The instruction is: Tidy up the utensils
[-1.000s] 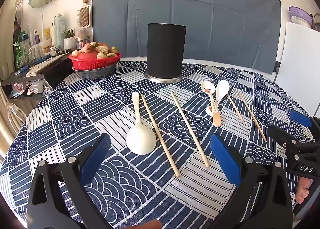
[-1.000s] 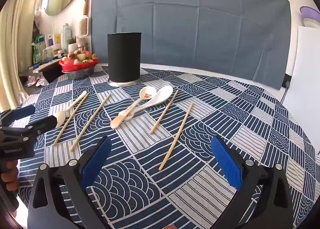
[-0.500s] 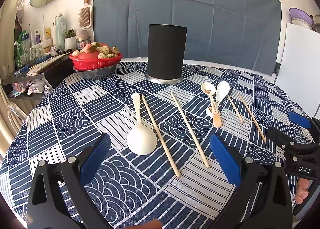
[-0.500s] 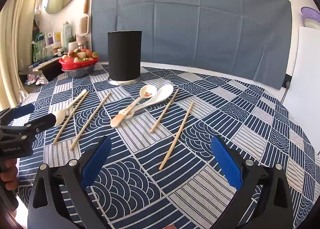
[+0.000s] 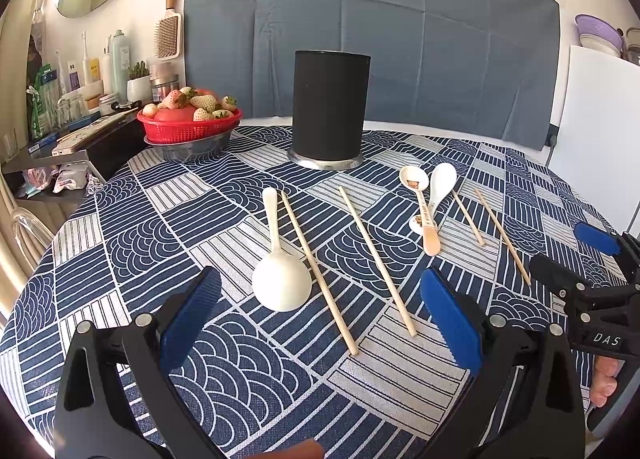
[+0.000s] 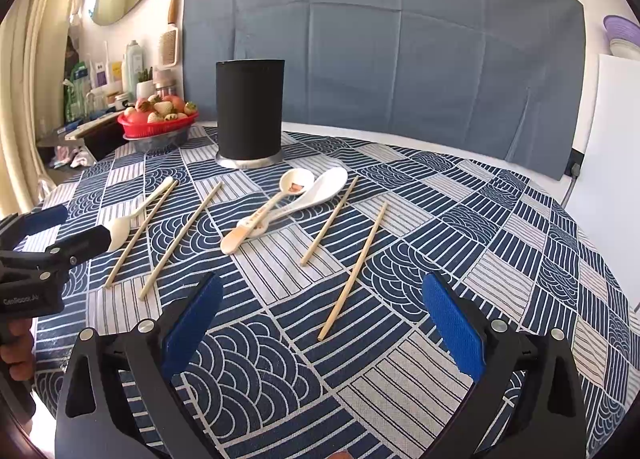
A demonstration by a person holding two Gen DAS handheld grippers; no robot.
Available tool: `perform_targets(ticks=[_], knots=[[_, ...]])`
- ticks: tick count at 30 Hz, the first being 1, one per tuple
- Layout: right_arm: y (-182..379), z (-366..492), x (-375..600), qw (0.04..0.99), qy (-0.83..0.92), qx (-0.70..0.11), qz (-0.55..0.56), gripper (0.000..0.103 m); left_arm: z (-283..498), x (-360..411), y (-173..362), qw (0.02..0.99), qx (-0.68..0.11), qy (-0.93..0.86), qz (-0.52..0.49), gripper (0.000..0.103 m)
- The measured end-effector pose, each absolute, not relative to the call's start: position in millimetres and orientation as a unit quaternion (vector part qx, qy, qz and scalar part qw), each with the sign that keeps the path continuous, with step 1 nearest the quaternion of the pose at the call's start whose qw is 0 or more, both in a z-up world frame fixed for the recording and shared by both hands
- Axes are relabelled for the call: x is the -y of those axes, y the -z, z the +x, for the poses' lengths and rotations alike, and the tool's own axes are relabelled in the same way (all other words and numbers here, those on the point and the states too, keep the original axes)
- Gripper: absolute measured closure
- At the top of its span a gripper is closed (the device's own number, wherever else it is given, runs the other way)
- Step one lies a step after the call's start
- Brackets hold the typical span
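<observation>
A black cylindrical holder [image 5: 329, 105] [image 6: 249, 109] stands upright at the back of the patterned tablecloth [image 5: 168, 227]. Several wooden chopsticks lie loose, one [image 5: 318, 269] beside a white spoon [image 5: 280, 275] just ahead of my left gripper [image 5: 320, 319], which is open and holds nothing. Two more spoons [image 6: 296, 187] lie crossed with a small wooden spoon [image 6: 240, 235] mid-table. My right gripper [image 6: 324, 323] is open too, with a chopstick [image 6: 354, 273] lying ahead between its fingers. Each view shows the other gripper at its edge: the right gripper [image 5: 576, 255] and the left gripper [image 6: 68, 227].
A red basket of strawberries [image 5: 190, 119] sits on a metal bowl at the back left. A cluttered side shelf [image 5: 80, 127] stands beyond the table's left edge. A white board [image 5: 600, 131] is at the right, and a grey cloth [image 5: 400, 39] hangs behind.
Both views have shifted slightly, with the holder and utensils drifting a little. Both grippers stay open and nothing on the table has moved.
</observation>
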State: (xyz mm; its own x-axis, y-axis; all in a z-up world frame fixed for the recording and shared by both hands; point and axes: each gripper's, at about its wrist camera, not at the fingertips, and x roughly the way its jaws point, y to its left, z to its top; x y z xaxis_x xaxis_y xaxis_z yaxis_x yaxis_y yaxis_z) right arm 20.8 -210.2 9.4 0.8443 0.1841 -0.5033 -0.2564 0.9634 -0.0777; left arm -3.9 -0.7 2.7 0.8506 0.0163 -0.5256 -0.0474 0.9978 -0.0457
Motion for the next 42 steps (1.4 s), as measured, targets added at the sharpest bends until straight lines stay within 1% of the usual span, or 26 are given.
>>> perform_targets(ticks=[42], knots=[[-7.0, 19.5, 207.9, 0.958, -0.109, -0.255, -0.079, 0.007, -4.8, 0.7, -1.5, 0.962, -0.272, -0.009, -0.030, 0.005]])
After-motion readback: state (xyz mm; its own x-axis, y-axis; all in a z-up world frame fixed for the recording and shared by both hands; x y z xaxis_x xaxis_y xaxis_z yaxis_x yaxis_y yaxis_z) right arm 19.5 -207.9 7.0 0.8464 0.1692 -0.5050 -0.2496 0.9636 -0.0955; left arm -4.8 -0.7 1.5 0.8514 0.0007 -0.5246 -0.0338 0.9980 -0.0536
